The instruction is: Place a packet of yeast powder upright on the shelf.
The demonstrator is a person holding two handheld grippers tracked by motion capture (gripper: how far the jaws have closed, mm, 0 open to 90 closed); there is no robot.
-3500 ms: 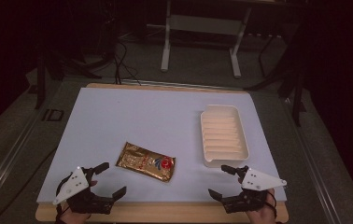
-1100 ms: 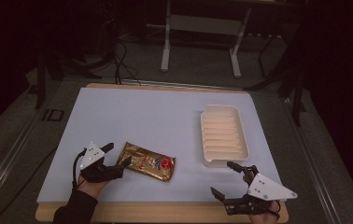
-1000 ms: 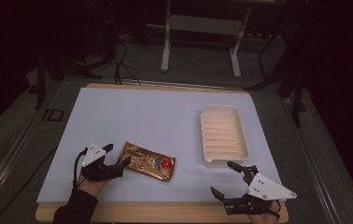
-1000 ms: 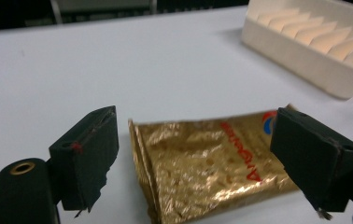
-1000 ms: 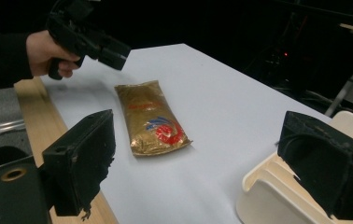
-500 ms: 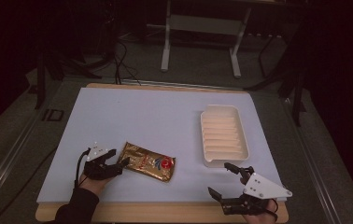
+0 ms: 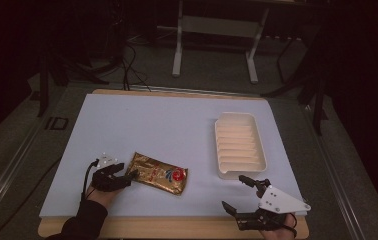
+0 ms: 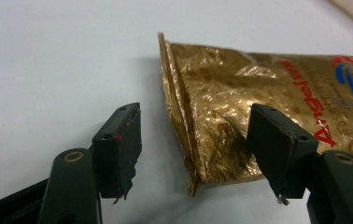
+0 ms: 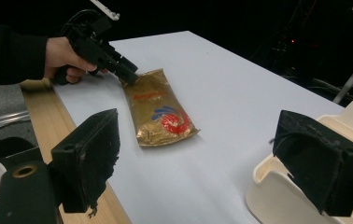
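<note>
A gold foil pouch [image 7: 158,173] with red and blue print lies flat on the white mat [image 7: 167,120], front left of centre. My left gripper [image 7: 127,176] is low at its left end. In the left gripper view the pouch's crimped end [image 8: 184,140] stands between the jaws of my left gripper [image 8: 198,123]. The jaws have just been closing, but a gap shows beside the left pad [image 8: 123,140], so it is open. My right gripper [image 7: 233,191] hovers open and empty at the front right edge. From the right gripper view, the pouch [image 9: 160,114] and left gripper [image 9: 128,74] lie ahead.
A cream ribbed tray [image 7: 218,145] sits at the mat's right side, just beyond my right gripper [image 9: 198,140], and its rim [image 9: 268,172] is close to the right jaw. The wooden table edge [image 7: 177,227] runs along the front. Dark floor and stands lie beyond.
My left gripper has come from the front-left corner to the pouch's left end, sunk to the mat, and its jaws have narrowed around that end. The right gripper has barely shifted.
</note>
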